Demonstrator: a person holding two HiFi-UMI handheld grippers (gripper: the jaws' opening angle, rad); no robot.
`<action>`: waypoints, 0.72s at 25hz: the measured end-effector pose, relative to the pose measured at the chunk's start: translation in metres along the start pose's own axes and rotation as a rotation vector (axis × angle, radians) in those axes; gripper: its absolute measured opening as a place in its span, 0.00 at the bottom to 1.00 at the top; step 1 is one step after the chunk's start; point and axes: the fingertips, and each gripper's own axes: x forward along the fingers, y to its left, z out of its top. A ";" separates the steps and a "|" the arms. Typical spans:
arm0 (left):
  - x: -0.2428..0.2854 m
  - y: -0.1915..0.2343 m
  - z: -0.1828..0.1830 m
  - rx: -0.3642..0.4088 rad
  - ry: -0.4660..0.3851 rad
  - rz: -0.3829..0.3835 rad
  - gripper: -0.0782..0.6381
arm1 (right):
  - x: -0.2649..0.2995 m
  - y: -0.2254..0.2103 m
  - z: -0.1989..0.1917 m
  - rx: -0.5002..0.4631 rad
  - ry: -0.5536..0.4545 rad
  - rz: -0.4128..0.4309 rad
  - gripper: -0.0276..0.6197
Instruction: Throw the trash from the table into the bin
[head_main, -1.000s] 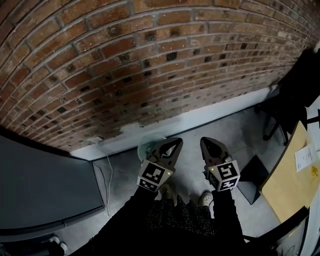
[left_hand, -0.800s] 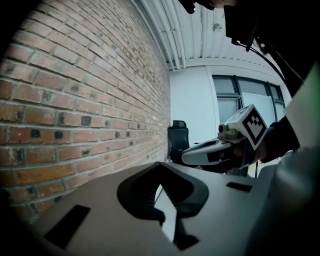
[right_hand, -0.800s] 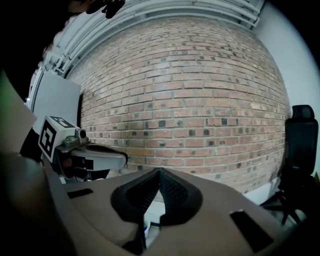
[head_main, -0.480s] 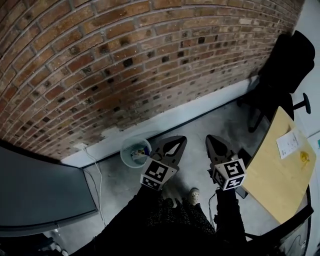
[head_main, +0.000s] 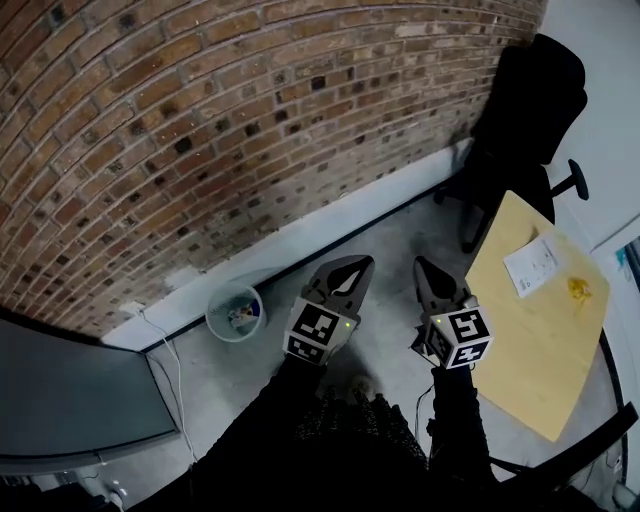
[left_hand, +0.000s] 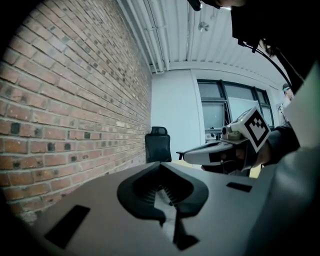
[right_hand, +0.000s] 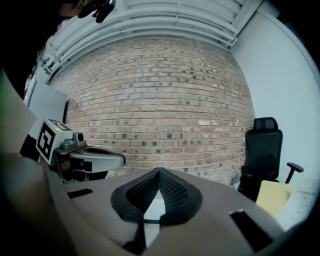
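A round bin (head_main: 236, 312) with scraps inside stands on the floor by the brick wall, left of my grippers. The wooden table (head_main: 540, 350) is at the right and carries a white paper (head_main: 531, 265) and a small yellow scrap (head_main: 579, 288). My left gripper (head_main: 360, 264) and right gripper (head_main: 421, 266) are held side by side in the air between bin and table. Both are shut, with nothing in their jaws. In the left gripper view its tips (left_hand: 160, 165) meet. The right gripper's tips (right_hand: 159, 171) meet too.
A black office chair (head_main: 525, 110) stands at the table's far end by the wall. A grey panel (head_main: 70, 390) fills the lower left, with a white cable (head_main: 172, 365) on the floor beside it. The brick wall (head_main: 200, 130) runs across the back.
The view has swung right: the bin has slid left and away from the grippers, and the table and chair have come further into view. Both grippers stayed shut and empty.
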 end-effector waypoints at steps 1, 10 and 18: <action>0.008 -0.008 0.004 -0.002 -0.005 -0.009 0.12 | -0.008 -0.010 0.001 0.000 -0.002 -0.015 0.06; 0.037 -0.066 0.005 -0.004 0.015 -0.162 0.12 | -0.073 -0.064 0.000 0.063 -0.022 -0.211 0.06; 0.046 -0.097 0.005 0.033 0.022 -0.318 0.12 | -0.126 -0.084 -0.008 0.099 -0.015 -0.405 0.06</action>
